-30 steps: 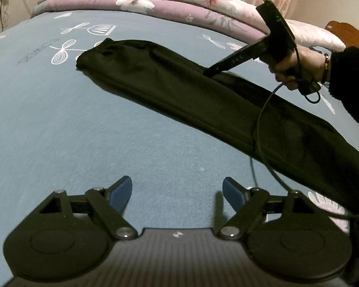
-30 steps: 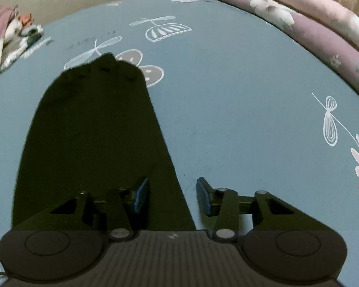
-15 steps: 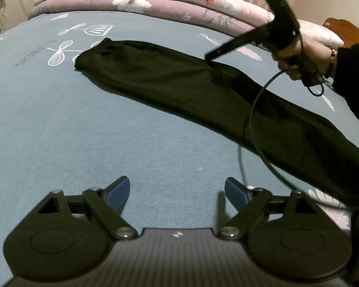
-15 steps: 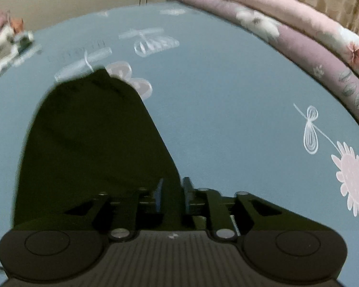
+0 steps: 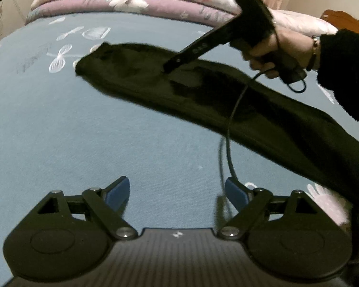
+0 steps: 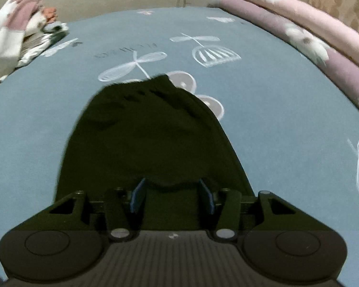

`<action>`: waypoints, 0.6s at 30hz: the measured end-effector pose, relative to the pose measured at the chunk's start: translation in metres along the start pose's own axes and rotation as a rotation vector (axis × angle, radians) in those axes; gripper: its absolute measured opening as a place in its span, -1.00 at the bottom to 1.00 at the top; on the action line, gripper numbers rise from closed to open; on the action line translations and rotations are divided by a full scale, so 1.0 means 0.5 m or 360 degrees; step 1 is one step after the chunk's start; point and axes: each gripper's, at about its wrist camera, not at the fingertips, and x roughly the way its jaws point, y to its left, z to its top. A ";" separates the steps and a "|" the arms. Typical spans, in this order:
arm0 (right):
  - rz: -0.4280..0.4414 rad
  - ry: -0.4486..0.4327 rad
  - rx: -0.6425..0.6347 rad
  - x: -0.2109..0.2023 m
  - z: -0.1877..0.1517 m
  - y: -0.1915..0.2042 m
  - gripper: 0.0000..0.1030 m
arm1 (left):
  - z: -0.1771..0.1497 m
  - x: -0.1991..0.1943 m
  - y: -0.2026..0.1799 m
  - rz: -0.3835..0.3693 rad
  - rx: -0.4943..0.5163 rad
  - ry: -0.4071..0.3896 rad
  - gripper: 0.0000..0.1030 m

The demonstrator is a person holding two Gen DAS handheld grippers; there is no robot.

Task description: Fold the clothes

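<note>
while the left hand-held gripper (image 5: 177, 191) hangs with jaws spread wide over bare blue bed sheet (image 5: 59, 124), the right hand-held gripper (image 6: 171, 195) sits parted, black trousers (image 6: 146, 143) bunched between its fingers and stretching ahead across the bed.

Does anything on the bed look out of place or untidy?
Only slightly: the black garment lies diagonally across the blue bedsheet, wrinkled near its far end. Nothing looks spilled or damaged.
</note>
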 end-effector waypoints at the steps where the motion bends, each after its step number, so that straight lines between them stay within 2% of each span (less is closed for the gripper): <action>1: -0.0010 -0.0014 -0.0027 -0.023 -0.001 0.005 0.05 | 0.002 -0.009 -0.002 -0.0009 0.0017 -0.0007 0.68; 5: -0.0093 -0.0019 -0.0008 -0.128 -0.049 -0.015 0.05 | 0.010 -0.047 -0.012 -0.0046 0.0087 -0.0036 0.68; 9: -0.0171 0.0028 0.0129 -0.209 -0.135 -0.051 0.04 | 0.022 -0.085 -0.033 -0.0192 0.0166 -0.0083 0.69; 12: -0.0148 0.0056 0.0295 -0.232 -0.206 -0.073 -0.02 | 0.035 -0.097 -0.049 -0.0297 0.0209 -0.0136 0.69; 13: -0.0140 0.0057 0.0350 -0.234 -0.227 -0.078 -0.07 | 0.041 -0.092 -0.053 -0.0304 0.0215 -0.0139 0.69; 15: -0.0108 0.0052 0.0460 -0.232 -0.259 -0.086 -0.32 | 0.054 -0.079 -0.059 -0.0305 0.0231 -0.0139 0.69; 18: -0.0071 0.0023 0.0600 -0.212 -0.288 -0.103 -0.36 | 0.079 -0.049 -0.066 -0.0293 0.0263 -0.0134 0.69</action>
